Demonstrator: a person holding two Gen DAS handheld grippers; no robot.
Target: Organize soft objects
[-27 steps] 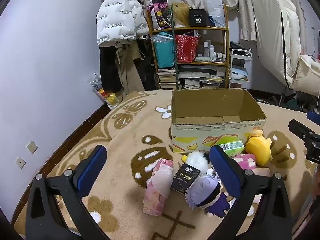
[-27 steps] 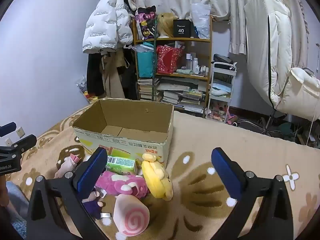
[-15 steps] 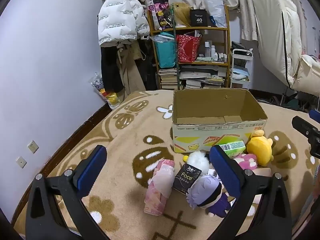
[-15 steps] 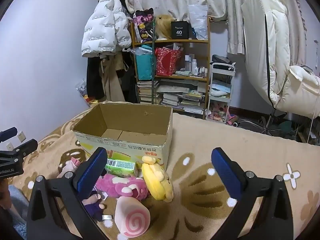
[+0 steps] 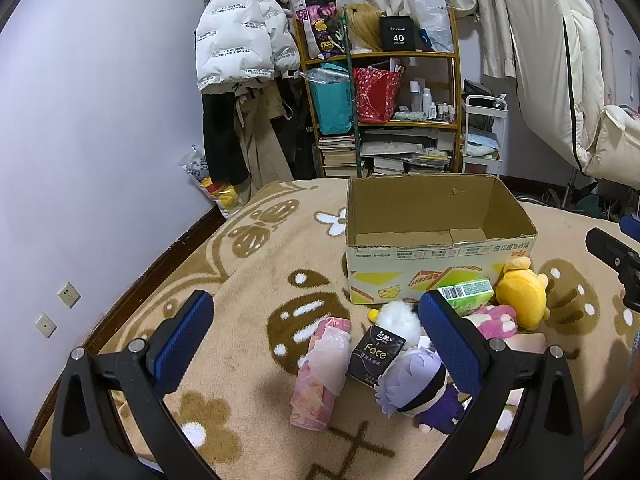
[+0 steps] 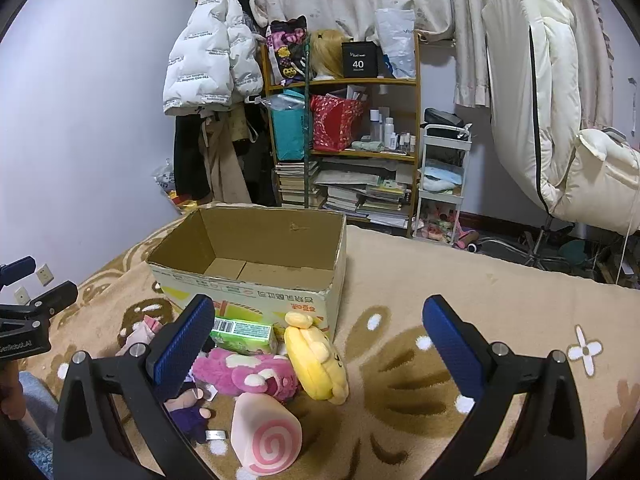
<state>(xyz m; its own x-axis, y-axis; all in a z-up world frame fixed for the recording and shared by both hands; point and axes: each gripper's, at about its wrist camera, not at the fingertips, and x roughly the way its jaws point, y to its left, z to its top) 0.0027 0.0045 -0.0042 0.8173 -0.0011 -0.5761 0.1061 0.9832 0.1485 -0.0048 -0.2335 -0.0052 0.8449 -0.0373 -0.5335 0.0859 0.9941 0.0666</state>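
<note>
From the left wrist view, reading left to right, we see the blanket (image 5: 256,280) patterned in brown and white, then the left gripper (image 5: 316,320) with its blue pads wide apart and nothing between them. Below the gap lies a pink tissue pack (image 5: 322,372), and just right of it a black pack (image 5: 376,350) marked "Face" leans against a white pom-pom (image 5: 396,316). A grey-haired doll (image 5: 416,388) in purple lies in front of the black pack, partly behind the right finger. Above these stands the open box (image 5: 432,264), with no toy showing inside. Along its front wall we find a green pack (image 5: 466,292), a pink plush (image 5: 496,320) and a yellow plush (image 5: 522,296), the last touching the box corner. At the far right edge appears a fingertip of the right gripper (image 5: 612,248).

From the right wrist view, the left gripper (image 6: 36,300) enters at the left edge. The right gripper (image 6: 318,342) also has its fingers fully apart and empty. Behind its left finger we see the doll (image 6: 188,404), then the green pack (image 6: 244,330), the pink plush (image 6: 244,372), a pink swirl roll (image 6: 266,436) and the yellow plush (image 6: 316,356), all clustered on the blanket (image 6: 440,280) before the box (image 6: 256,264). A shelf (image 6: 348,136) stands against the wall behind.
</note>
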